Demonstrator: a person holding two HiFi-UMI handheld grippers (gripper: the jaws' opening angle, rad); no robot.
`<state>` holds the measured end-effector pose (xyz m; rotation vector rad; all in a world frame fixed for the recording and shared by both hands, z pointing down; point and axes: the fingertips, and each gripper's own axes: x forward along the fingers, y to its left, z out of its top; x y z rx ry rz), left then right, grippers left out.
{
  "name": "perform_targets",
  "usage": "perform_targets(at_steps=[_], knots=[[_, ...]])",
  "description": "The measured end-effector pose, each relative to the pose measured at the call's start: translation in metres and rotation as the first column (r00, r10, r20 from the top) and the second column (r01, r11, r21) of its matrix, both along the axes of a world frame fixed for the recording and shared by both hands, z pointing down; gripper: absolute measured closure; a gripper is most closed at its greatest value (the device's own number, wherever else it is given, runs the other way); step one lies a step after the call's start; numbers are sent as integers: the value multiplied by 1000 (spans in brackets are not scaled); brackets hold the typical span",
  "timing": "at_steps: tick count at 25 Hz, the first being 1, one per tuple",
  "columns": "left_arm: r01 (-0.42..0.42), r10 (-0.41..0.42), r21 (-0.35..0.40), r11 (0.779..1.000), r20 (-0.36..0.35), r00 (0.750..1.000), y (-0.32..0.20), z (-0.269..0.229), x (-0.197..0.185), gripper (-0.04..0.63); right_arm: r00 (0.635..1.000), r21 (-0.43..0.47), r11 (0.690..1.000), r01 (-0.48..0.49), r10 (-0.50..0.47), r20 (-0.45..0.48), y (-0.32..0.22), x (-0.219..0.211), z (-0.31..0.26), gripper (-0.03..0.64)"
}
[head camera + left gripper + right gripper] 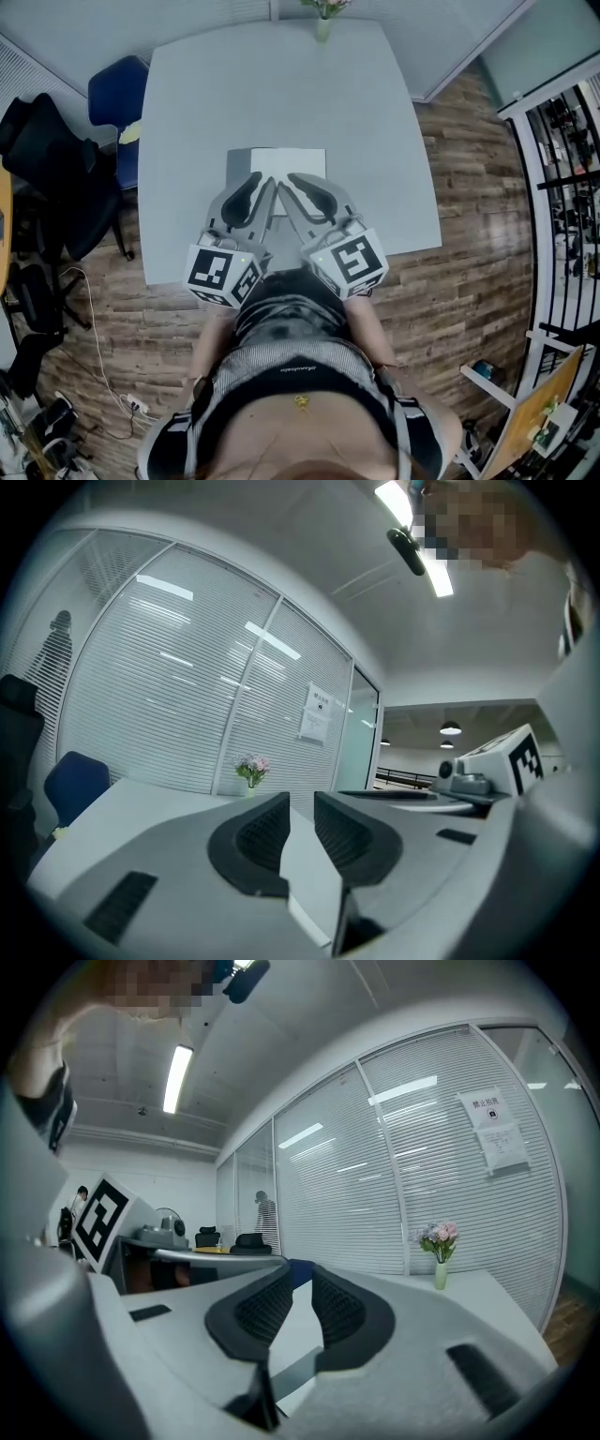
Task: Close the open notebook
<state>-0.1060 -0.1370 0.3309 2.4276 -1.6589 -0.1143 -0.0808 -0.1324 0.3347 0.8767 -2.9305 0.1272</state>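
Fingers [258, 841] of left gripper [300, 803] and right gripper [302, 1274] slightly apart, empty, over notebook [291, 159]; wall notice [319, 712] illegible.

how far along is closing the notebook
Nothing looks done: the notebook lies flat on the table, no page lifted. In hand: the left gripper and right gripper hover side by side over it, jaws slightly apart, gripping nothing. Left: catch a cover and fold it shut.

Notebook [281, 164]: near pt hidden under both jaws, head view. Flower vase [323, 28], far beyond jaws, cut off by top edge. Notice [319, 712] on glass wall [187, 686] ahead of left jaws: print too small to read.
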Motion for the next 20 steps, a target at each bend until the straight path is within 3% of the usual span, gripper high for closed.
perform_targets(at_steps=[10,20], knots=[[73,-73,5,997,-9,997,-14,4,9,535,999,-8,999,47,-47,3,-18,15,9,552],[27,-27,18,999,-7,1000,-19,1,13,534,999,2,999,-34,34,7,-21,23,7,552]])
